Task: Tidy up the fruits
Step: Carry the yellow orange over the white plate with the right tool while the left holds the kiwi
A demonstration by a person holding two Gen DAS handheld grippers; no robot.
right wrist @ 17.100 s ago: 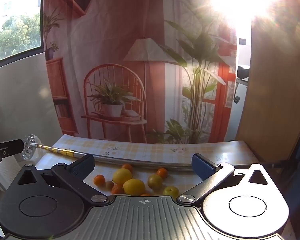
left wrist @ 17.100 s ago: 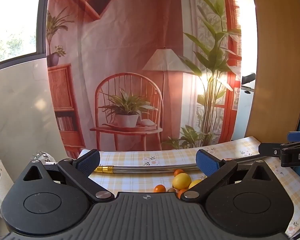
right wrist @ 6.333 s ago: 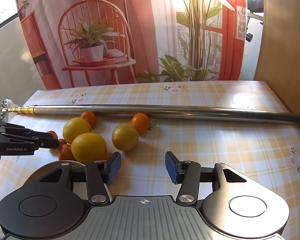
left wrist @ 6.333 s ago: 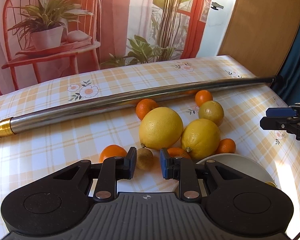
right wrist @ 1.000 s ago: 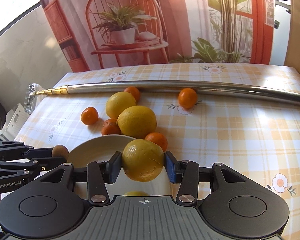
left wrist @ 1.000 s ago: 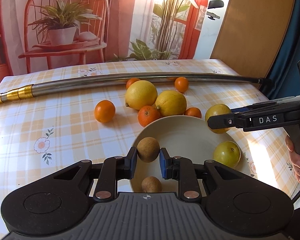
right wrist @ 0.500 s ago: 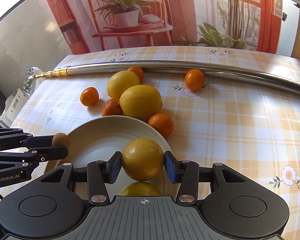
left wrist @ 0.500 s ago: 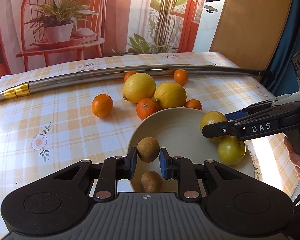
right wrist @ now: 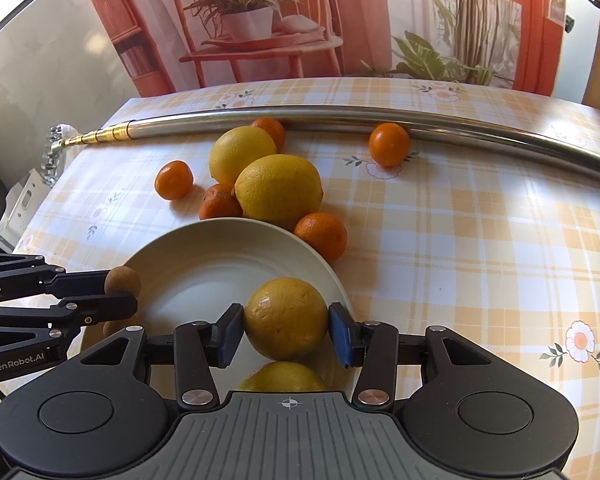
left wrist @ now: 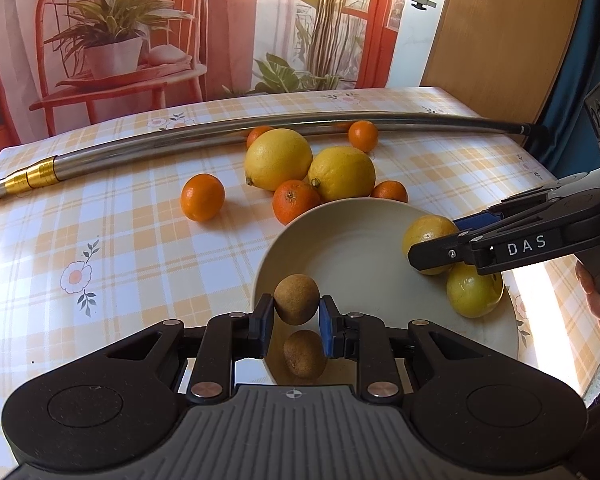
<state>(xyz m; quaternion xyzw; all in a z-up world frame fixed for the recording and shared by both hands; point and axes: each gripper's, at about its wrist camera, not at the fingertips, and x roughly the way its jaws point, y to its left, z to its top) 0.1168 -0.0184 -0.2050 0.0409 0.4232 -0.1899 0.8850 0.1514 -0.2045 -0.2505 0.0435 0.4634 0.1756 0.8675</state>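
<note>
Over the cream plate (left wrist: pixel 364 236) — left tongs (left wrist: pixel 296 322) clenched on a small brown fruit (left wrist: pixel 296 305) above its near rim, a second brown one (left wrist: pixel 304 354) lying below. Right tongs (right wrist: pixel 286 334) grip a yellow fruit (right wrist: pixel 286 318) over the plate's right side. Lemons (right wrist: pixel 278 192) and mandarins (right wrist: pixel 173 180) lie on the surface beyond.

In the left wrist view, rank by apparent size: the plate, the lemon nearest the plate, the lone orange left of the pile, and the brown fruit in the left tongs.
1. plate
2. lemon
3 and 4. lone orange and brown fruit look alike; the fruit sits close to the camera in the left tongs, so I won't rank them.
</note>
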